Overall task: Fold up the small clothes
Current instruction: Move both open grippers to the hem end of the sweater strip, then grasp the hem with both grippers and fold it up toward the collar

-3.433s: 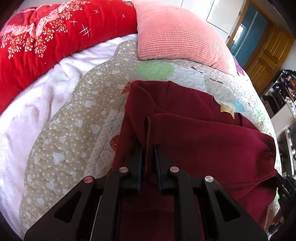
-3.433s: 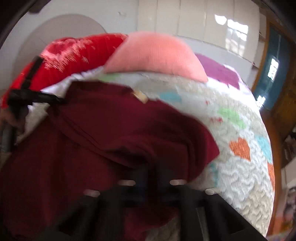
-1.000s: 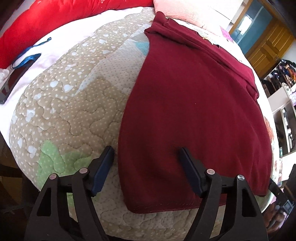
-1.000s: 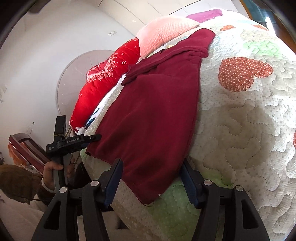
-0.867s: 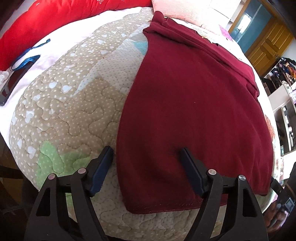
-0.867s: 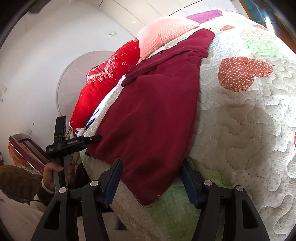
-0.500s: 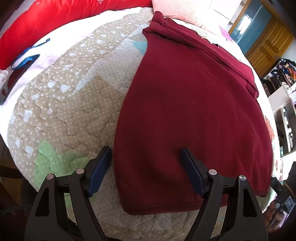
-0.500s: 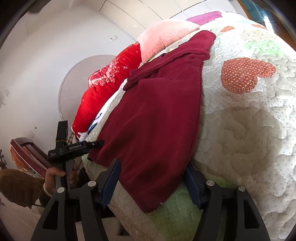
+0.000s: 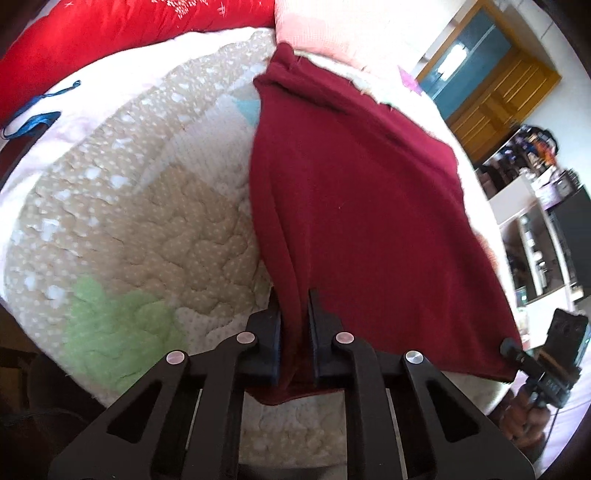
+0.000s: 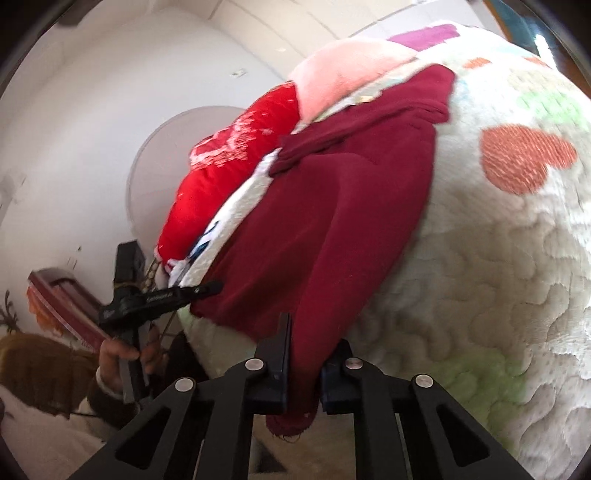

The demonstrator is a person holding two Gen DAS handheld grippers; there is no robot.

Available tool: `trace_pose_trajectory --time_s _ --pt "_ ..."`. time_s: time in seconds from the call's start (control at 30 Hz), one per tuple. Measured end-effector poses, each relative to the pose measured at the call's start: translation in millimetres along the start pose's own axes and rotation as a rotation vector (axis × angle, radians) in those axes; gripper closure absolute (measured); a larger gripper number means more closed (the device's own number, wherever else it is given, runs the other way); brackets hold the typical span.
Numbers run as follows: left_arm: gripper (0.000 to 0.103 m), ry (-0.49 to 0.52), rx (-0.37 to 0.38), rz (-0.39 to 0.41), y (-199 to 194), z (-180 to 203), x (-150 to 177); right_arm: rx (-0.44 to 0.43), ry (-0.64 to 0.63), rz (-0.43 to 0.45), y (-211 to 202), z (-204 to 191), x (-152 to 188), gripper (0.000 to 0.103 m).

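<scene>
A dark red garment (image 9: 362, 206) lies spread on the quilted bed, its far end folded near the pillows. My left gripper (image 9: 294, 314) is shut on the garment's near left hem corner, which bunches between the fingers. My right gripper (image 10: 308, 350) is shut on the near right hem corner of the same garment (image 10: 332, 221), lifted slightly off the quilt. Each gripper shows in the other's view: the right gripper (image 9: 517, 354) at the garment's right corner, the left gripper (image 10: 199, 290) at its left corner.
The patchwork quilt (image 9: 147, 229) covers the bed and drops off at the near edge. A red floral duvet (image 9: 110, 40) and a pink pillow (image 9: 332, 33) lie at the head. A blue strap (image 9: 33, 123) lies at left. Shelves and a wooden door (image 9: 498, 96) stand at right.
Both grippers were open around the garment's near hem half a second ago; now both have closed on its corners and raised them slightly, bunching the cloth.
</scene>
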State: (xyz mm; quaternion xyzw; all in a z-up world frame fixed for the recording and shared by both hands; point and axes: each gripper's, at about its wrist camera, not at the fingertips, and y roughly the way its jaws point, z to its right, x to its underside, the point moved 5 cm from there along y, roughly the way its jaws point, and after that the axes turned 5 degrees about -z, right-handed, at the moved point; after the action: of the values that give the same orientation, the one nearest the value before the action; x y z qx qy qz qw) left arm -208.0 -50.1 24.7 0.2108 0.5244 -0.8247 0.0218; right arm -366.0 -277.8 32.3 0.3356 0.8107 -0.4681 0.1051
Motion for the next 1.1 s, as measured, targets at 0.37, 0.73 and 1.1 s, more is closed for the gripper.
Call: trace_pose_trajectory --time_s 0.37,0.73,1.1 --pt "0.097 -0.094 -0.035 -0.027 -7.6 -44.3 19.7 -0.019 0.029 -0.083 0.8 6.0 22.7 0.094" --pt "0.051 -0.18 0.011 0.002 -24.4 -52.5 15.9 -0.015 0.017 -0.088 -12.4 14.2 20.2 0.044" --pt "0.091 -0.014 -0.05 -0.058 3.1 -13.2 16.3 -0.138 0.023 -0.129 13.3 17.5 14.2 0.089"
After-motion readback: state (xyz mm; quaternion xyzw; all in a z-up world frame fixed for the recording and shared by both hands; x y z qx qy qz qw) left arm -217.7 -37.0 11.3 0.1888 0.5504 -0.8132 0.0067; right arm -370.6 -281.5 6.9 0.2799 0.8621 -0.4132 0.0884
